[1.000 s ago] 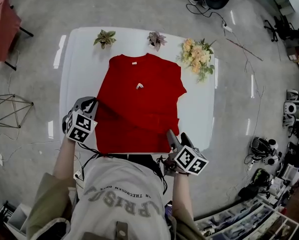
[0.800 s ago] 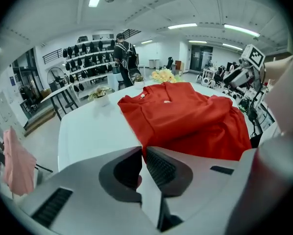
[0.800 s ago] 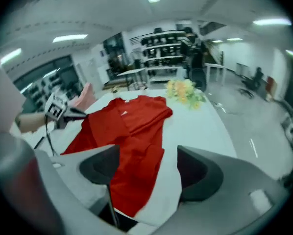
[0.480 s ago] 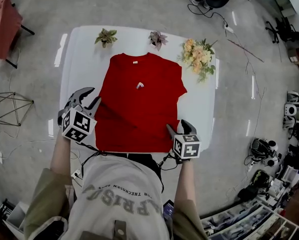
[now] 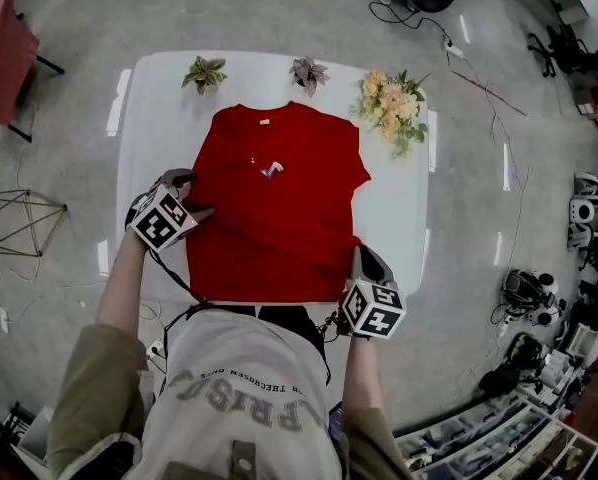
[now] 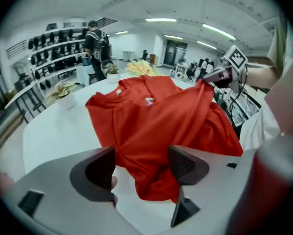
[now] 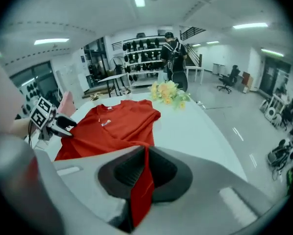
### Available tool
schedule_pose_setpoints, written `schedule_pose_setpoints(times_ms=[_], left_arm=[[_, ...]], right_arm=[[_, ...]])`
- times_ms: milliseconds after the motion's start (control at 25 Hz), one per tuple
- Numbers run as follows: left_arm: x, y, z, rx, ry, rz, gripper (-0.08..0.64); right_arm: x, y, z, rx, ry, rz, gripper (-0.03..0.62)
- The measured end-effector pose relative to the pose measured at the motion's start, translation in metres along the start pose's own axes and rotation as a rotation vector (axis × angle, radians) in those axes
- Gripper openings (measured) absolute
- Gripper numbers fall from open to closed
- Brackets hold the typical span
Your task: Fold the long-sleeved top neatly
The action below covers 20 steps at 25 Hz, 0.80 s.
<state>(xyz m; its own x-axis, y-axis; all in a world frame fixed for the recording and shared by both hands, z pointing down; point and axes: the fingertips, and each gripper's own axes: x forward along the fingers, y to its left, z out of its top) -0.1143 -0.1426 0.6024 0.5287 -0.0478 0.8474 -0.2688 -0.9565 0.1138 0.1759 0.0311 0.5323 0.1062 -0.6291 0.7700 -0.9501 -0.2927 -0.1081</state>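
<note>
At the near right corner of the red top [image 5: 279, 208], the right gripper [image 5: 362, 258] has just been closing and now pinches a thin fold of the hem. Farther up the left edge, the left gripper [image 5: 201, 211] has just been opening. Its jaws stand spread with bunched cloth loose between them, not clamped. The top lies flat on the white table [image 5: 389, 218], with its collar toward the far edge.

The likely trouble is that only one corner is held. If the right side lifts now, the cloth would probably drag askew and crease, and so thin a pinch might slip. A wide swing could also brush the flowers [image 5: 391, 103] by the far shoulder.

Lettering on the person's grey shirt [image 5: 241, 393] is upside down and unclear. The chest emblem [image 5: 270, 169] and neck label [image 5: 264, 122] are too small to read.
</note>
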Motion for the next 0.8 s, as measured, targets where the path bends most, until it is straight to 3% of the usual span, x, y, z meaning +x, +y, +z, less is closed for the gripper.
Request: schedule_pose_setpoints(times_ms=[80,200,280,360,440,560,800], left_arm=[[-0.001,0.008,-0.007,-0.082,-0.024,0.041,0.33],[-0.012,0.014,-0.009,-0.18,-0.082,0.128,0.345],[-0.033,0.013,-0.009,-0.24,-0.155,0.214,0.345],[-0.062,0.007,-0.014,-0.282,-0.227,0.315,0.344],[-0.088,-0.011,-0.024,-0.311,-0.265,0.374,0.344],[-0.102,-0.064,-0.042,-0.304,-0.237,0.343,0.344],[-0.061,-0.189,-0.077,-0.178,-0.037,0.234,0.345]], right_arm=[[0.012,-0.004,-0.024,0.037,0.084,-0.038,0.028],[0.033,-0.004,-0.048,-0.002,0.188,-0.045,0.047],[0.03,-0.002,-0.041,-0.054,0.165,0.006,0.105],[0.017,-0.002,-0.031,-0.086,0.125,0.088,0.23],[-0.001,-0.005,-0.03,-0.116,0.102,0.169,0.258],[-0.028,-0.003,-0.049,-0.252,0.103,0.284,0.259],[-0.047,0.019,-0.124,-0.652,0.202,0.457,0.259]])
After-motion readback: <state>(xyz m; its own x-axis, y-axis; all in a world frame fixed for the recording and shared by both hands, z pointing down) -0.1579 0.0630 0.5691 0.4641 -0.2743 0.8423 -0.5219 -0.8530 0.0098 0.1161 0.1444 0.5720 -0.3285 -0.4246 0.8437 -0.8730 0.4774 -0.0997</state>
